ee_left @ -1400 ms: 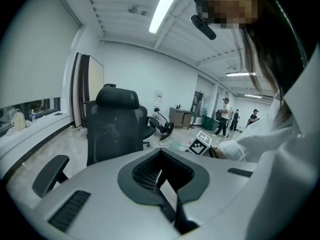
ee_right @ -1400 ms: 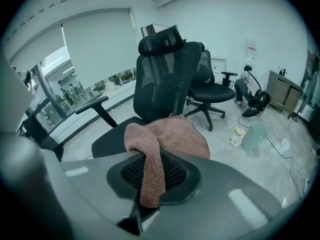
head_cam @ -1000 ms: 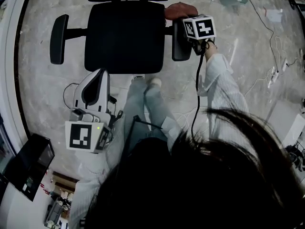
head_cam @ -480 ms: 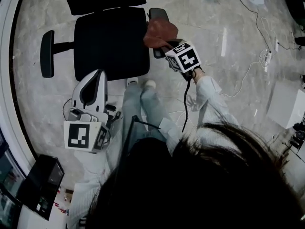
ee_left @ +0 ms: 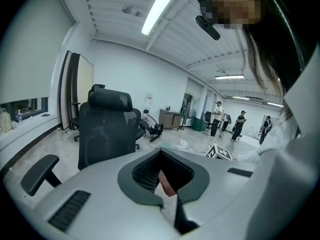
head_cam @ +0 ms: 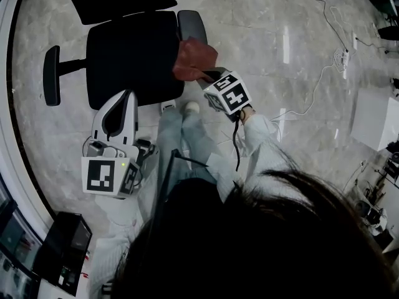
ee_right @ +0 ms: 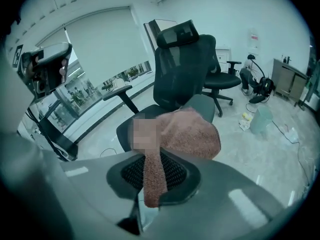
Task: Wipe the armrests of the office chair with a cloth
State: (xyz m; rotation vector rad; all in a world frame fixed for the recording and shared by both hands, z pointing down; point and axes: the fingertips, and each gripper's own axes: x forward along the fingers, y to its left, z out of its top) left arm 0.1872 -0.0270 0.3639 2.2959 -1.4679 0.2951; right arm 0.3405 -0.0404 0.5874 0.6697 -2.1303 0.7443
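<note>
The black office chair [head_cam: 128, 58] stands ahead, its left armrest [head_cam: 50, 73] and right armrest [head_cam: 190, 25] both bare. My right gripper [head_cam: 204, 75] is shut on a reddish-brown cloth [head_cam: 193, 58], which hangs bunched over the seat's front right corner, below the right armrest. In the right gripper view the cloth [ee_right: 192, 131] runs as a strip into the jaws, in front of the chair [ee_right: 182, 64]. My left gripper [head_cam: 124, 98] is shut and empty, just off the seat's front edge. The left gripper view shows the chair [ee_left: 107, 129] beyond its shut jaws.
Cables [head_cam: 324, 67] trail over the marble floor at right, near a white box [head_cam: 377, 120]. A black device [head_cam: 62, 248] sits at bottom left. The person's shoes [head_cam: 190, 108] stand by the seat's front. A second chair [ee_right: 220, 81] and a bin [ee_right: 262, 119] stand behind.
My right gripper has carried the cloth off the right armrest, leftward and toward me, to the seat's front right corner. The left gripper has shifted only slightly.
</note>
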